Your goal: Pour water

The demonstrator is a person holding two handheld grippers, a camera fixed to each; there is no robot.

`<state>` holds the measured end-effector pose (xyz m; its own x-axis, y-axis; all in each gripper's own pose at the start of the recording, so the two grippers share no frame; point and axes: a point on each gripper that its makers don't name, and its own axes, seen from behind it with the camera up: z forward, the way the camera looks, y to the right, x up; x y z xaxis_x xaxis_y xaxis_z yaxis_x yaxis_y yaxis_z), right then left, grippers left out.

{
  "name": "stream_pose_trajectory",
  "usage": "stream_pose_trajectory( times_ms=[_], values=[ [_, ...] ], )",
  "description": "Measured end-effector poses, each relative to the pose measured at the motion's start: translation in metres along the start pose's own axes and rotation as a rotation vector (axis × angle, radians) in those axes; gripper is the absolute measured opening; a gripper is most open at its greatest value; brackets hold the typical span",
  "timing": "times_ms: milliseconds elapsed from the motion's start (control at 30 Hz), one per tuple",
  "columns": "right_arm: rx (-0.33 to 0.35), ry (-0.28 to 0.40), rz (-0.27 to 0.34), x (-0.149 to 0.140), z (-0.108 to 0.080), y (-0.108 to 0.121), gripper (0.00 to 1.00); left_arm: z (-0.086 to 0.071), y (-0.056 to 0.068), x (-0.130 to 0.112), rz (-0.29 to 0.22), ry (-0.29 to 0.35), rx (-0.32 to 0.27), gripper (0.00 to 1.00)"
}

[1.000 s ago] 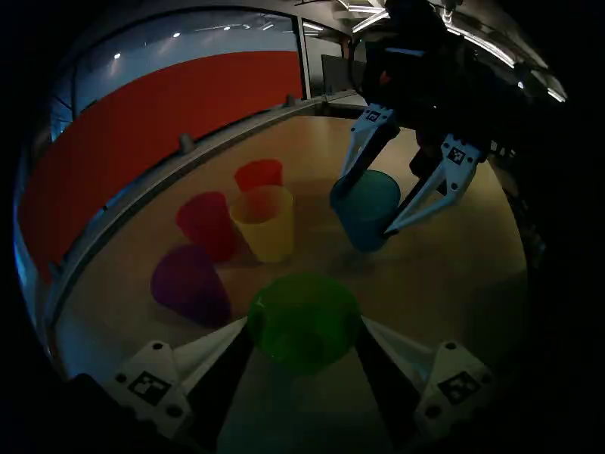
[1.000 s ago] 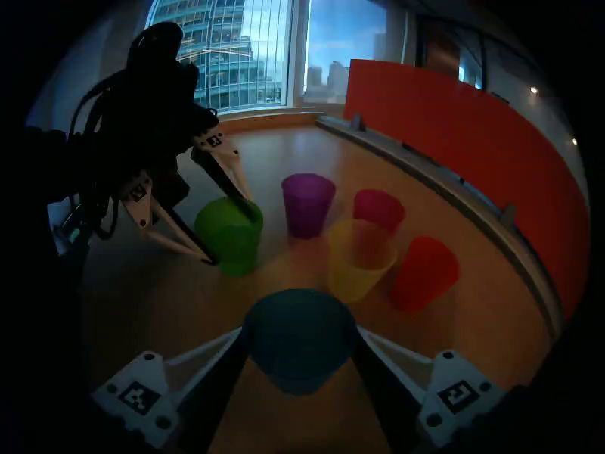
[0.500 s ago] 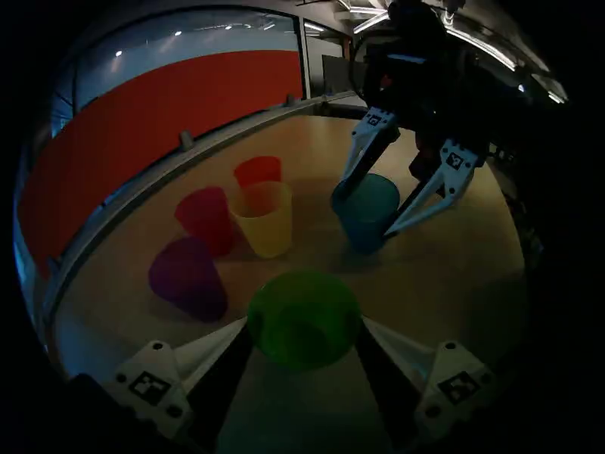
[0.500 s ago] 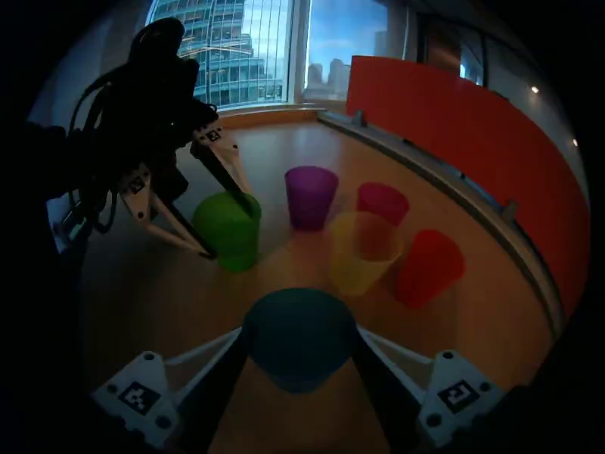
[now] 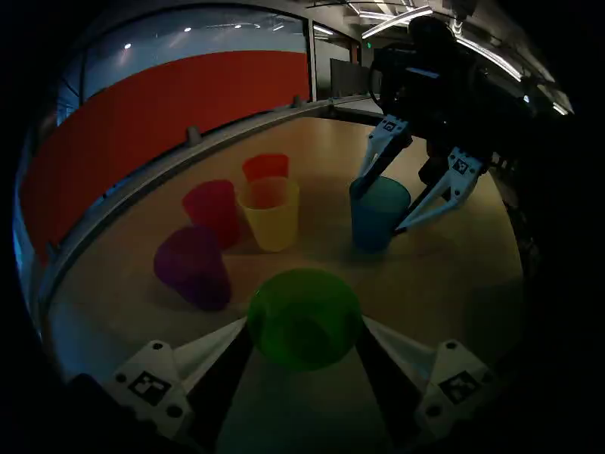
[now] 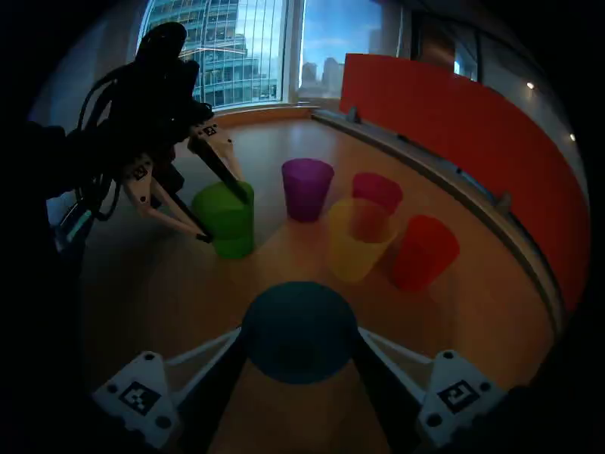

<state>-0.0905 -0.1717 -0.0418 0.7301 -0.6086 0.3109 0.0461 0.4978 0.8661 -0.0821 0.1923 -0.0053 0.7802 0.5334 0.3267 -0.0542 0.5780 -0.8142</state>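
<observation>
My left gripper is shut on a green cup, held upright just above the wooden table. Across from it my right gripper grips a blue cup. In the right gripper view the blue cup sits between my right gripper's white fingers, its mouth facing the camera. Farther off at the left, the green cup stands in my left gripper. Whether either cup holds water cannot be seen.
Several loose cups stand grouped on the table: purple, magenta, yellow and red. A red panel and a rail run along the table's far edge. Windows lie behind the left gripper.
Both held cups have shifted slightly. The blue cup now sits a little farther right and more upright in the left gripper view, and the loose cups appear slightly higher.
</observation>
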Motion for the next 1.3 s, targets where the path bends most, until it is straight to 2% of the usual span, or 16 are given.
stream_pose_trajectory(
  times_ms=[600, 900, 1067, 1300],
  values=[
    [-0.004, 0.002, 0.01, -0.0019, -0.0009, -0.0012, 0.92, 0.0022, -0.0022, -0.0007, -0.04, -0.014, 0.0, 0.88],
    [-0.007, 0.003, 0.01, -0.0017, -0.0003, -0.001, 0.93, 0.0031, -0.0025, -0.0005, -0.085, -0.01, -0.009, 0.91],
    [-0.011, 0.001, 0.014, -0.0032, 0.0001, 0.0, 0.99, 0.0013, -0.0011, -0.0001, -0.095, -0.005, -0.019, 0.92],
    [-0.01, 0.005, 0.028, -0.0033, -0.0009, -0.0022, 1.0, -0.0021, -0.003, -0.0049, -0.104, -0.008, -0.01, 0.92]
  ],
)
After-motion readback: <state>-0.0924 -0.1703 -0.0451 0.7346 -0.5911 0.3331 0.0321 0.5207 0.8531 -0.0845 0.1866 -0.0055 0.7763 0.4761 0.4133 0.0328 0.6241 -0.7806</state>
